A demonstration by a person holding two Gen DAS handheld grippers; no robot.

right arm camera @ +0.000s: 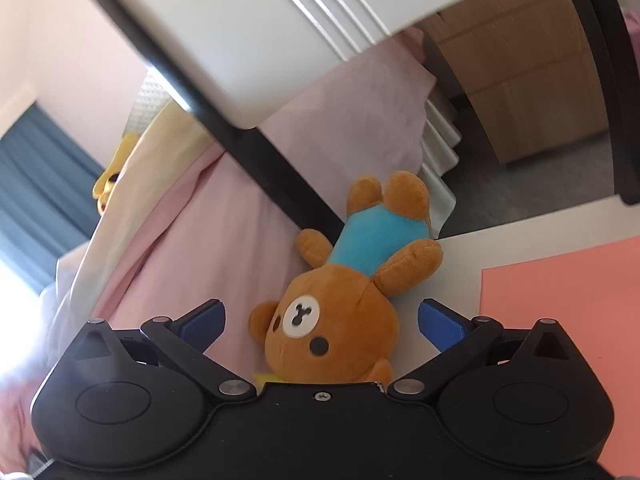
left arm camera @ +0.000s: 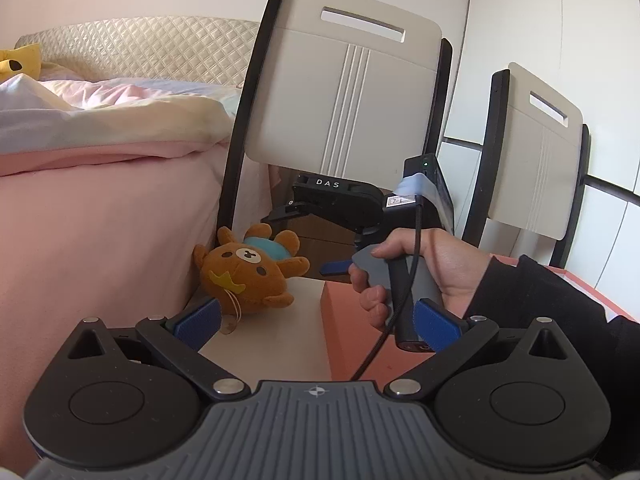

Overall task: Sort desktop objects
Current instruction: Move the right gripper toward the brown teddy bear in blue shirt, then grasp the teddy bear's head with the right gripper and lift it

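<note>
Bear plush [right arm camera: 340,312] lay lower centre between my right jaws [right arm camera: 320,322], spread wide, ungripped; left jaws [left arm camera: 316,324] likewise released above the tabletop [left arm camera: 276,344].

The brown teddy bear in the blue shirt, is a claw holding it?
No. The brown plush teddy bear in the blue shirt lies between the open right claw fingers, ungripped. The left claw is open and empty too.

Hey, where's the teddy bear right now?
The teddy bear lies at the far left corner of the white desk, against the pink bedding. In the right wrist view it sits between the open fingers of the right gripper, left of the orange mat.
</note>
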